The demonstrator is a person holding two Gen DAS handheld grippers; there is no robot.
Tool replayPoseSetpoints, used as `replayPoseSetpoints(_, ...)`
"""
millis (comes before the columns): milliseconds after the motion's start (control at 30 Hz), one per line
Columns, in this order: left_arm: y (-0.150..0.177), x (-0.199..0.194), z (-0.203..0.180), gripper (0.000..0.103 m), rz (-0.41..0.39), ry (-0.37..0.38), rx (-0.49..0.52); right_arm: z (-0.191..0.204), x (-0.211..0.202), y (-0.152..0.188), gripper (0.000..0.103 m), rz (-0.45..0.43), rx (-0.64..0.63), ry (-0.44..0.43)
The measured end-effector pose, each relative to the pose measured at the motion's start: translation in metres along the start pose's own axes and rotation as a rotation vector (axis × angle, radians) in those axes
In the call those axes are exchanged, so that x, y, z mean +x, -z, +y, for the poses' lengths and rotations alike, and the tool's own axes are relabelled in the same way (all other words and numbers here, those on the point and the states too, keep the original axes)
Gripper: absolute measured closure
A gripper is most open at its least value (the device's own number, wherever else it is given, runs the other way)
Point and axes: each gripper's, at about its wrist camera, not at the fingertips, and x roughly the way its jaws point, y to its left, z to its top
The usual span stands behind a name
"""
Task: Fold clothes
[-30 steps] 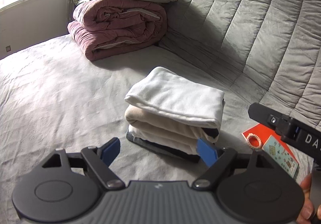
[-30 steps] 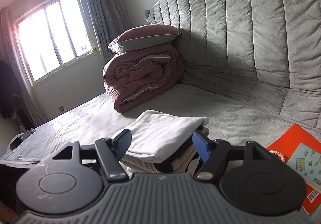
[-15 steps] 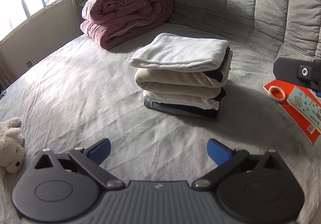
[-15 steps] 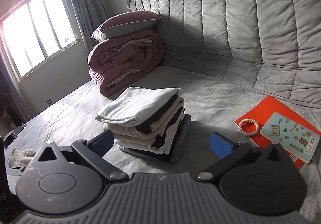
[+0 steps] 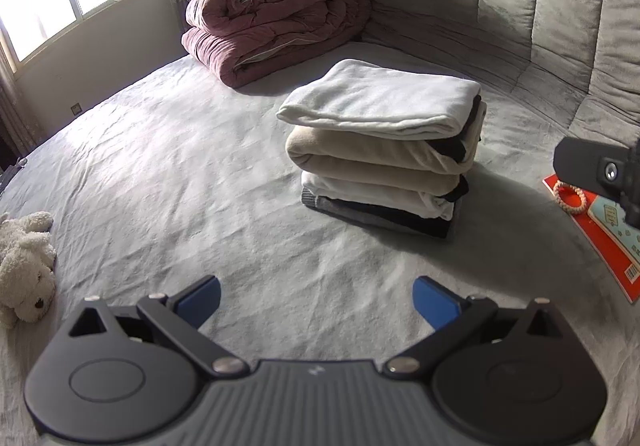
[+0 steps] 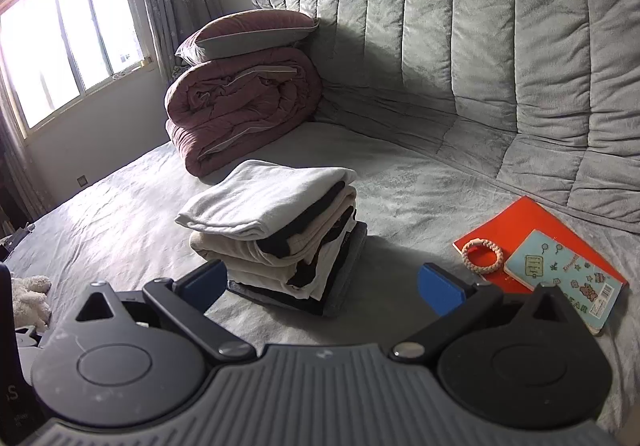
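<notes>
Lying beyond both grippers' spread, empty fingers (image 5: 198,300): folded clothes stack (image 5: 384,150), untouched.

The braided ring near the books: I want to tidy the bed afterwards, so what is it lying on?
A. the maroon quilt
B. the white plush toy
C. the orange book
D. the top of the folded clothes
C: in the right wrist view the braided ring lies flat on the orange book, beside the light blue notebook, well apart from the stack of folded clothes.
</notes>
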Motion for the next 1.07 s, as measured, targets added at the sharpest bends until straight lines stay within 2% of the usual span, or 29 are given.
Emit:
replayPoseSetpoints(900, 0.000, 0.000, 0.002, 0.001, -0.004, 0.005, -0.018, 0.004, 0.003, 0.002, 0.000, 0.011, -0.028, 0.016)
replayPoseSetpoints(1067, 0.002, -0.018, 0.008, 0.001, -0.004, 0.024, -0.032, 0.005, -0.004, -0.002, 0.000, -0.004, -0.027, -0.007)
